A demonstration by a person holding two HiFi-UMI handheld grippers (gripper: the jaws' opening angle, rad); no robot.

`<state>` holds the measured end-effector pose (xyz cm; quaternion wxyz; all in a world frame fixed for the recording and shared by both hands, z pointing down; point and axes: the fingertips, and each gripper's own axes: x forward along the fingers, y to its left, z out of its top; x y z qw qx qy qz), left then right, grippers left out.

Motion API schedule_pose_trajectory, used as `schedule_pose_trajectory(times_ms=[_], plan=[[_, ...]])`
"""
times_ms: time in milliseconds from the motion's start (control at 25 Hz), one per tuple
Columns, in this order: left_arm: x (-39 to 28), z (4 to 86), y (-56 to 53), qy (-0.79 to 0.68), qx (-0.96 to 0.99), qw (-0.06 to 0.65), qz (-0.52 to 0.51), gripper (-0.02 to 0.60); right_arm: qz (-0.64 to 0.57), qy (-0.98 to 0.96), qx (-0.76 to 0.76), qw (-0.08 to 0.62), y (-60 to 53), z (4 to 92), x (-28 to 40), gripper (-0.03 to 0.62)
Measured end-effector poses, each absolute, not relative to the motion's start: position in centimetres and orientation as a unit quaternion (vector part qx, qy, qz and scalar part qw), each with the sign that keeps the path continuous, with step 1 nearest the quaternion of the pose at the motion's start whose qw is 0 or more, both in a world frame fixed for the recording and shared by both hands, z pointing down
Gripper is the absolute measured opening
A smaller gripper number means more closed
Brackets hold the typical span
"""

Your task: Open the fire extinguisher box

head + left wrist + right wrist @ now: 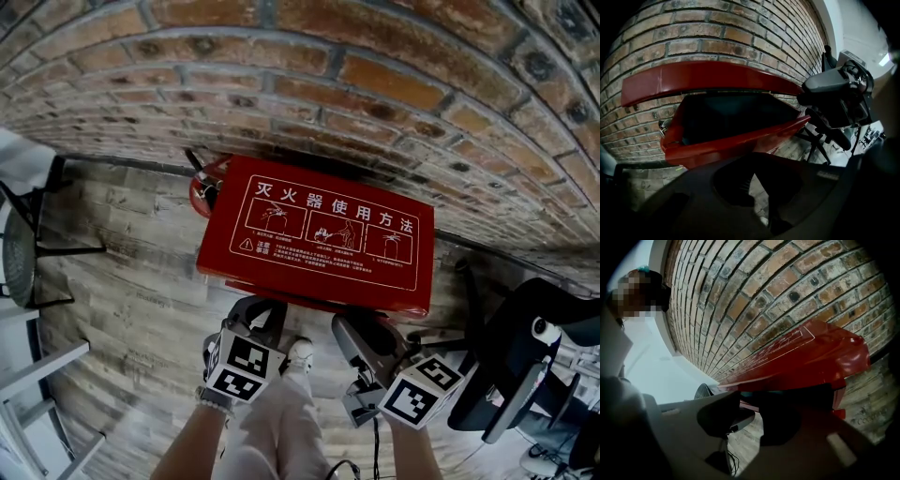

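Red box (319, 234) stands on the floor (131, 281) against the brick wall (281, 75). Its lid (712, 77) is raised clear at the front. Right gripper (361, 337) is at the lid's front edge, jaws apart and clamping nothing. Left gripper (258, 314) is just short of the box, jaws slightly apart and empty.

Your left gripper (257, 317), a dark grey two-jaw tool topped by a white cube with black square markers, points forward and steeply downward. Its jaws stand slightly apart with a clear gap between them. Your right gripper (349, 330), of the same build, sits just beside it at a shallower angle, jaws likewise apart. Your left forearm (192, 439) and right forearm (414, 452) enter from the lower edge, roughly parallel.
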<state>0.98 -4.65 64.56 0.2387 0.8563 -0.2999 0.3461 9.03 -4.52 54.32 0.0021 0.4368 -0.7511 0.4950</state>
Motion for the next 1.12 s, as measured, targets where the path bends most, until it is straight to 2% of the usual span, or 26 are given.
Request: schedule_pose_trajectory(times_ms=[240,560,680,1120], plan=[[1.2,64.2,-5.3,-0.3,0.855,0.241,0.347,0.003,0.493,-0.748,0.443,-0.023,-5.8,52.3,9.6,0.118],[1.3,64.3,-5.2,-0.296,0.856,0.243,0.348,0.003,0.488,-0.74,0.46,-0.053,-7.1,50.2,10.4,0.06],[1.3,64.5,-5.1,-0.296,0.856,0.243,0.349,0.003,0.485,-0.739,0.462,-0.066,-7.5,49.6,10.6,0.014],[1.2,64.2,-4.6,-0.301,0.852,0.25,0.347,0.003,0.455,-0.752,0.473,-0.062,-9.7,46.5,11.3,-0.002]])
